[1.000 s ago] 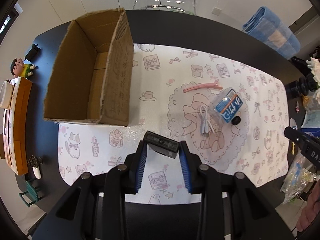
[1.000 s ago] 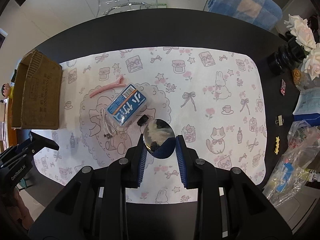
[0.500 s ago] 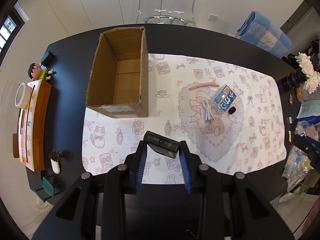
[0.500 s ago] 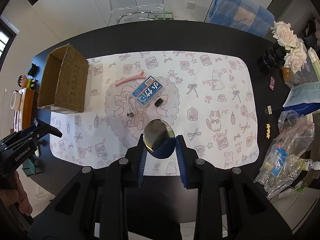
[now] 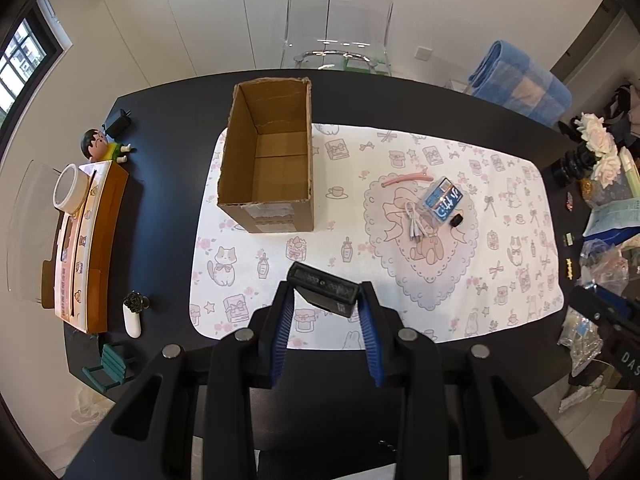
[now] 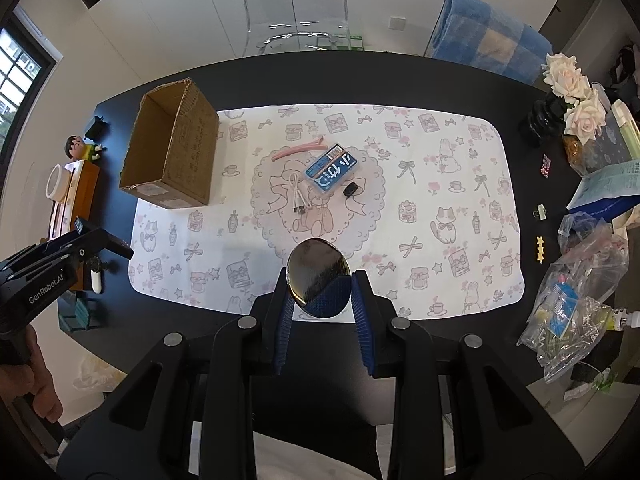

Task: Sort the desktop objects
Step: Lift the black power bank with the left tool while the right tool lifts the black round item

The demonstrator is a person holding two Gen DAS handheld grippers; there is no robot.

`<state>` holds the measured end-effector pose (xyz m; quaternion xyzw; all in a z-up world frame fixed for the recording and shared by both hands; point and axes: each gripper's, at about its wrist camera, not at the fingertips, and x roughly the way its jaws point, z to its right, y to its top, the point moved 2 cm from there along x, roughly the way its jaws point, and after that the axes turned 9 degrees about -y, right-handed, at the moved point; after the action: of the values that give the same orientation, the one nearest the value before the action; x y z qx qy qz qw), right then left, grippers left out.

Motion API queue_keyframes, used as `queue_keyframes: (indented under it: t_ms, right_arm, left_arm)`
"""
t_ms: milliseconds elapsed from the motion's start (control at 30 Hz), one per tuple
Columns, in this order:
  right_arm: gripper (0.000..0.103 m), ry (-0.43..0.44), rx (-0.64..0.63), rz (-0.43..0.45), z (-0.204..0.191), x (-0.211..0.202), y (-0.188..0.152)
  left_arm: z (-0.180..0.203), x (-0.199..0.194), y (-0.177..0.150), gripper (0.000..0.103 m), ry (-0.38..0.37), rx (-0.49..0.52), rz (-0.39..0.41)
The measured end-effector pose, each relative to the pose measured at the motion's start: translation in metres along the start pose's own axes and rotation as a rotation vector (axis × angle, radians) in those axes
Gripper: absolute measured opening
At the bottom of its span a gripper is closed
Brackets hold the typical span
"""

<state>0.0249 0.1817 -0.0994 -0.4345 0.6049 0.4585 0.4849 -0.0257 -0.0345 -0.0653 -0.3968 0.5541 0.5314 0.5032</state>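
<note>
Both tongs rose: left (image 5: pixel 325 312) clamps black block (image 5: pixel 323 289), right (image 6: pixel 320 304) round mirror (image 6: pixel 318 277)

Both views are bright and evenly lit by soft daylight. A window (image 5: pixel 24 56) at the upper left edge is blown out to near white. The box (image 5: pixel 268 156) throws only a faint shadow onto the mat (image 5: pixel 500 308) at its near side. The glossy black desk (image 5: pixel 168 184) shows a mild sheen along its far edge, and the clear chair (image 5: pixel 336 16) beyond it carries small bright glints. The round mirror (image 6: pixel 318 276) reflects a dim, murky patch. Fisheye bending is strong: the desk edges curve and the picture corners fall to black. Focus is sharp at the centre and softens slightly toward the rims.
</note>
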Motion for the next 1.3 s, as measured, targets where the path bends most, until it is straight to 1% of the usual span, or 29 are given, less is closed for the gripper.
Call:
queue_keyframes:
  t_ms: [333, 733, 1167, 1300]
  right_arm:
    - [0.029, 0.0, 0.001, 0.011, -0.009, -0.004, -0.004]
    - [0.029, -0.003, -0.013, 0.013, -0.019, 0.001, -0.002]
    - [0.029, 0.009, -0.066, 0.042, -0.054, 0.018, 0.022]
    - [0.029, 0.016, -0.088, 0.044, -0.066, 0.021, 0.031]
  left_arm:
    - [-0.008, -0.008, 0.003, 0.032, -0.004, -0.01, 0.019]
    - [-0.016, -0.01, 0.008, 0.032, 0.0, -0.012, 0.035]
    - [-0.037, 0.016, 0.021, 0.032, 0.008, -0.046, 0.005]
    - [-0.044, 0.02, 0.03, 0.032, 0.012, -0.054, 0.002]
